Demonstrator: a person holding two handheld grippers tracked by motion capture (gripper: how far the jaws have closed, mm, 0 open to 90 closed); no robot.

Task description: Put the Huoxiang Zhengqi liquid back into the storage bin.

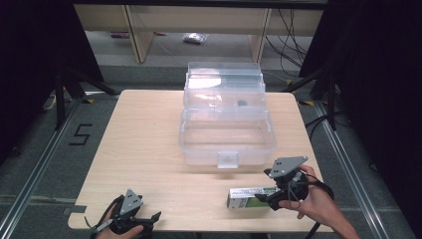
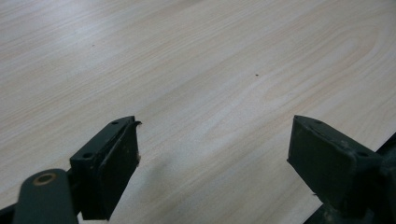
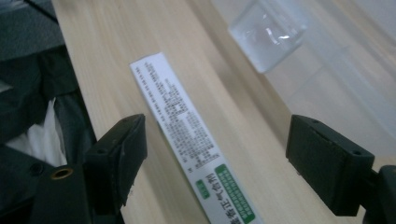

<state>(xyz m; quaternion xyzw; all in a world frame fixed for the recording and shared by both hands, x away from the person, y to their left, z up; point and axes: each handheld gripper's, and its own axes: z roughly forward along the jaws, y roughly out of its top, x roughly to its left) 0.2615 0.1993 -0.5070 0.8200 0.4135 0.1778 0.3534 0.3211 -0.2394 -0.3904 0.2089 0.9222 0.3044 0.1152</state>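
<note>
A long white and green carton with printed text lies on the table near its front edge; in the right gripper view the carton runs between the jaws. My right gripper is at the carton's right end, open, jaws on either side of it and apart from it. Bare wood lies between the jaws of my left gripper, which rests open at the front left corner of the table. A clear plastic box with its lid raised stands at the table's middle back.
The box's front latch faces me, and the latch looks blurred in the right gripper view. A small dark item sits in the box's upper tray. Shelving and cables are on the floor beyond the table.
</note>
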